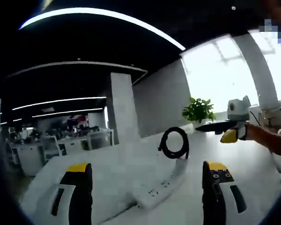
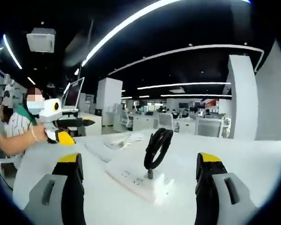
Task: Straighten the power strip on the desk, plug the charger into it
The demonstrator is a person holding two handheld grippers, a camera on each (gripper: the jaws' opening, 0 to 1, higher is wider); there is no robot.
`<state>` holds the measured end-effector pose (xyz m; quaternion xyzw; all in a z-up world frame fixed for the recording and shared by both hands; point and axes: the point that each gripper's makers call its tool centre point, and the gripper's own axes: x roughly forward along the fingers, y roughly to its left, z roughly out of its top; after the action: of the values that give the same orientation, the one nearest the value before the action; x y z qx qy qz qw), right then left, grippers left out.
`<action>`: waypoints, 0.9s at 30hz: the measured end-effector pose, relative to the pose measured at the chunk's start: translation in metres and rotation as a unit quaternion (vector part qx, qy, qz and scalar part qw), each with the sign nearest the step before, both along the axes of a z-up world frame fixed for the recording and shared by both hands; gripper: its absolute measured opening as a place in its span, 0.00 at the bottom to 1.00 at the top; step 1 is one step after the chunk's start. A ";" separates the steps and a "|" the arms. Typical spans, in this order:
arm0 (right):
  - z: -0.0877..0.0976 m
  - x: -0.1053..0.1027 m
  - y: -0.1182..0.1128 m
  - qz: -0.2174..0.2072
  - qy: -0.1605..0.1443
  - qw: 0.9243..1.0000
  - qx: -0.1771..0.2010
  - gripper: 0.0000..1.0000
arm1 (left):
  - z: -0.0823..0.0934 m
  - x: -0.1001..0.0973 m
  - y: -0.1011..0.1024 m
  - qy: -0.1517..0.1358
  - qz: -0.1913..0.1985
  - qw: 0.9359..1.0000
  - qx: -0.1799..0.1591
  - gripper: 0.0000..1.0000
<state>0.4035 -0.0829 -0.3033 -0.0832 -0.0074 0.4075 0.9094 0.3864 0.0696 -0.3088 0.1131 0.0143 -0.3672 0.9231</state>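
Note:
A white power strip [image 1: 159, 187] lies aslant on the white desk [image 1: 107, 173], between my left gripper's [image 1: 147, 166] open jaws and just beyond them. A black coiled charger cable [image 1: 174, 143] stands up at the strip's far end. In the right gripper view the same strip [image 2: 136, 178] lies ahead of my open right gripper [image 2: 139, 157], and the coil [image 2: 157, 147] rises from a black plug [image 2: 150, 174] sitting on the strip's top. How deep the plug sits is unclear. Each gripper also shows across the desk in the other's view: the right gripper [image 1: 222, 130] and the left gripper [image 2: 70, 130].
A potted plant [image 1: 198, 110] stands at the desk's far edge by bright windows. A white pillar [image 1: 122, 108] rises beyond the desk. White papers [image 2: 117, 140] lie past the strip. A seated person [image 2: 18, 126] and a monitor [image 2: 72, 96] are at the left.

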 end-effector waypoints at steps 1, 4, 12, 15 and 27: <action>0.002 -0.001 -0.003 -0.006 -0.001 1.000 -0.001 1.00 | 0.000 -0.003 0.003 0.000 0.006 1.000 -0.004 0.99; 0.018 -0.027 -0.025 -0.045 0.007 0.997 0.065 1.00 | 0.022 -0.022 0.033 -0.004 0.079 0.991 -0.112 0.99; 0.021 -0.045 -0.031 -0.048 -0.003 0.996 0.070 1.00 | 0.025 -0.038 0.038 -0.012 0.086 0.989 -0.119 0.99; 0.029 -0.056 -0.040 -0.067 -0.019 0.994 0.083 1.00 | 0.027 -0.049 0.043 -0.023 0.104 0.987 -0.120 0.99; 0.011 -0.087 -0.054 -0.110 -0.029 0.992 0.054 1.00 | 0.005 -0.084 0.067 -0.013 0.164 0.980 -0.113 0.99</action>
<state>0.3162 -0.1370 -0.2919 -0.0458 -0.0466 0.3012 0.9513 0.3023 0.1369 -0.3035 0.0085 -0.0210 -0.2084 0.9778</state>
